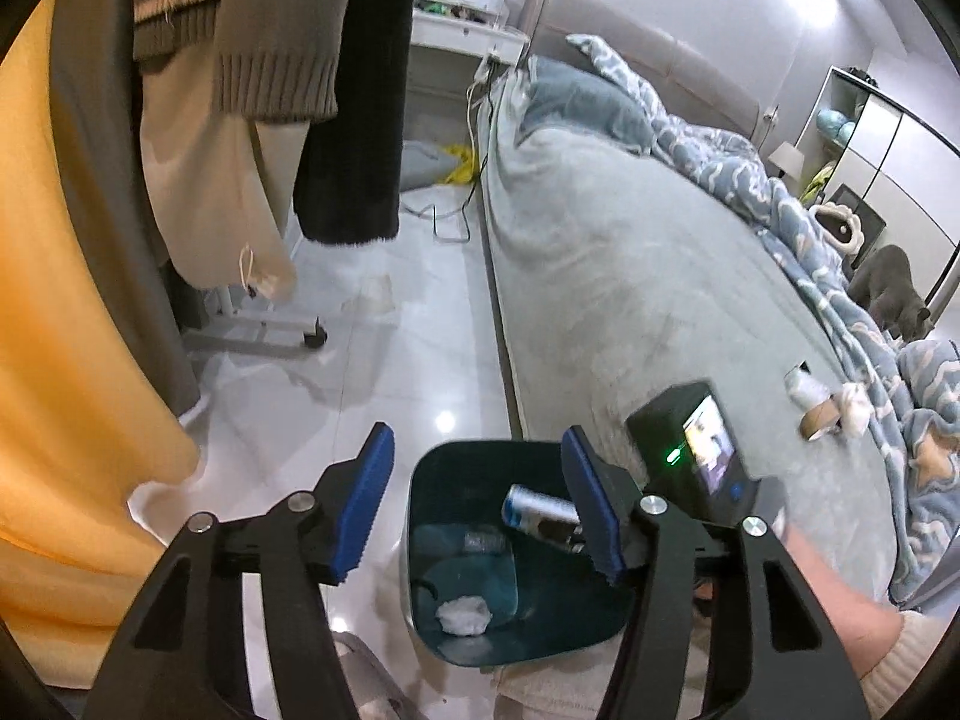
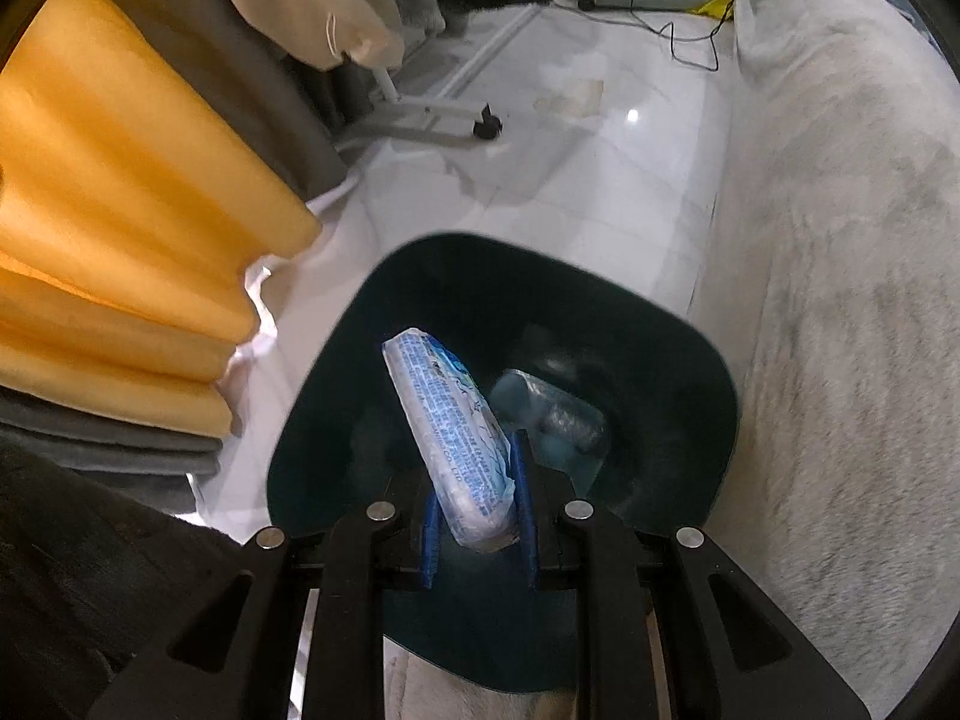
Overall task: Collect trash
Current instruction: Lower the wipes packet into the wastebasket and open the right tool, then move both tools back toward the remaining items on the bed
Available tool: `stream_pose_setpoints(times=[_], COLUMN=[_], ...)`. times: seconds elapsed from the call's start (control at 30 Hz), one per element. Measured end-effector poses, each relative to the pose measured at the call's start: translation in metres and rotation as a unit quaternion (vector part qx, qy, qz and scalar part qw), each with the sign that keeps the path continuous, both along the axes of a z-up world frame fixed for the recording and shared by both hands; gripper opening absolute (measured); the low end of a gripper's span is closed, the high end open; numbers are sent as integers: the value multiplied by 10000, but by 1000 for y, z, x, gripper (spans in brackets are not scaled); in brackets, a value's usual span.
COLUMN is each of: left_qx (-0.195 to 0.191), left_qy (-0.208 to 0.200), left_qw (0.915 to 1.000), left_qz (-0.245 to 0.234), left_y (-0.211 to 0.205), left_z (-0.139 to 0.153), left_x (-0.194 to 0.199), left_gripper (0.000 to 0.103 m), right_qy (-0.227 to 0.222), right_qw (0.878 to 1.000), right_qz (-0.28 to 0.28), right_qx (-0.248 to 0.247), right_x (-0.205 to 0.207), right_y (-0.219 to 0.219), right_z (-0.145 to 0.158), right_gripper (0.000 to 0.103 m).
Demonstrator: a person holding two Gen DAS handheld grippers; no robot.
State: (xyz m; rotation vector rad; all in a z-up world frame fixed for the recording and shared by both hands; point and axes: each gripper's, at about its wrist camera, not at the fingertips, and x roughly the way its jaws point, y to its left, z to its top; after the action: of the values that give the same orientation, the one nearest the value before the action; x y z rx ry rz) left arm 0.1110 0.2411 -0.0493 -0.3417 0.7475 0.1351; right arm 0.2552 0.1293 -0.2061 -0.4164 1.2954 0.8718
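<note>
Right gripper [image 2: 477, 531]: pinching a blue-printed packet [image 2: 450, 444] low centre of frame, hanging over the dark bin [image 2: 714, 396]. Advice: be lowering inside the rim before releasing. Left gripper [image 1: 480, 516]: gaping half-wide, apparently empty, above the bin.

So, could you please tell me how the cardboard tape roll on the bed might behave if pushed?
The cardboard tape roll looks hollow and probably light. Lying on its side, it may roll, though the soft bed cover would likely slow it. It could crush under firm squeezing.
</note>
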Motion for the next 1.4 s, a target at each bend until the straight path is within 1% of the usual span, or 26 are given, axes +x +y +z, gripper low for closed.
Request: stream_pose_setpoints(times=[0.23,0.27,0.3,0.33,0.37,0.4,0.47,0.5,0.57,0.63,0.73,0.8,0.87,0.97,1.07,1.27,1.33,1.4], left_qx=[-8,-13,-15,-21,-30,-18,100,117,98,135,251,243,275,271,202,211,226,151], left_qy=[-483,-546,-591,-620,-665,-689,-774,-826,-919,-1051,-1195,-1260,-1284,-1316,-1363,-1345,-1324,-1285], left_qw=[9988,9984,9981,9980,9976,9974,9967,9962,9954,9941,9923,9917,9913,9909,9904,9900,9898,9897], left_qz=[101,125,146,154,181,191,226,237,240,237,198,110,27,-39,-123,-360,-481,-614], left_y=[6,7,8,10,11,11,11,11,11,8,-2,-9,-15,-25,-34,-63,-74,-84], left_z=[24,28,31,33,35,37,43,46,51,58,66,68,69,70,72,72,70,69], left_x=[-12,-13,-15,-15,-17,-17,-18,-19,-23,-23,-22,-20,-18,-15,-9,5,10,16], left_gripper=[57,57,57,57,57,57,57,57,57,57,59,61,62,65,66,69,69,70], right_qy=[204,222,265,284,265,214,130,85,18,-74,-254,-388,-581,-944,-1324,-1680,-1864,-2099], right_qw=[9991,9989,9985,9982,9981,9982,9985,9988,9994,9997,9990,9976,9955,9913,9859,9771,9730,9681], right_qz=[114,128,151,169,179,212,283,292,255,220,164,131,95,19,-86,-398,-462,-531], right_qx=[-349,-402,-463,-501,-527,-523,-460,-392,-236,-42,320,553,737,917,1019,1243,1279,1261], right_x=[-9,-10,-12,-15,-16,-19,-24,-26,-28,-29,-31,-32,-31,-30,-26,-15,-11,-6], right_y=[1,1,2,3,3,4,4,4,2,-2,-10,-17,-24,-35,-53,-94,-108,-122], right_z=[-22,-24,-28,-29,-29,-28,-23,-19,-13,-3,18,32,47,70,90,121,131,141], right_gripper=[21,24,27,39,54,56,56,56,63,67,70,71,75,76,76,76,76,76])
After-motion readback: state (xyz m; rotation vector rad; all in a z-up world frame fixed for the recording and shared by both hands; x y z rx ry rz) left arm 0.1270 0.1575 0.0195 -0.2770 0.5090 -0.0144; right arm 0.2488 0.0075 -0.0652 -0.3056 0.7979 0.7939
